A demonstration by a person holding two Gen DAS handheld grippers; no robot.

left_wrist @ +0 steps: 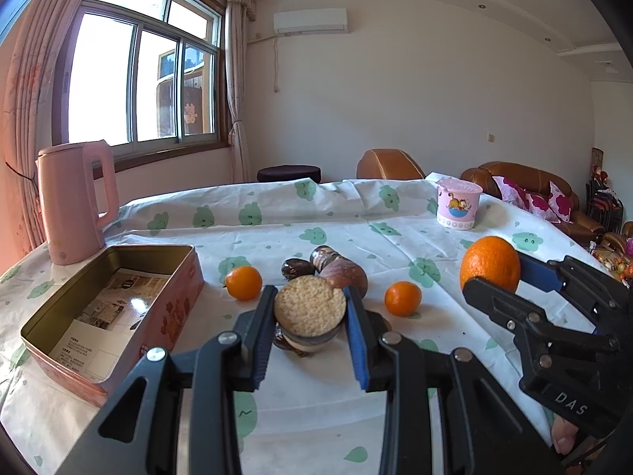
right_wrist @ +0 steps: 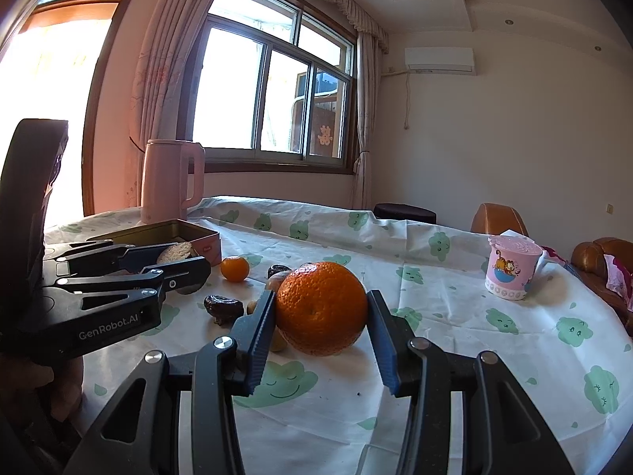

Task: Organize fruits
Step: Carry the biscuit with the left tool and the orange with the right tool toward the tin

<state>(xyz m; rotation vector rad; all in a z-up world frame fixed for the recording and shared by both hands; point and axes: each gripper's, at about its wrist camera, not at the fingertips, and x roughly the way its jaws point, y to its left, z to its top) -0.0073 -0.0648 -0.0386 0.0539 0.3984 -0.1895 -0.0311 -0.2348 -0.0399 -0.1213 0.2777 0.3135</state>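
Holding two items aloft over the table (left_wrist: 316,415). Left gripper (left_wrist: 309,312): jaws clamped on a round crumb-topped cake (left_wrist: 309,310), tin box (left_wrist: 107,308) just beside. Right gripper (right_wrist: 322,308): jaws clamped on a large orange (right_wrist: 321,308). Risks I note: orange's curved skin squirting free; cake crumbling under pressure; grippers colliding en route to the tin.
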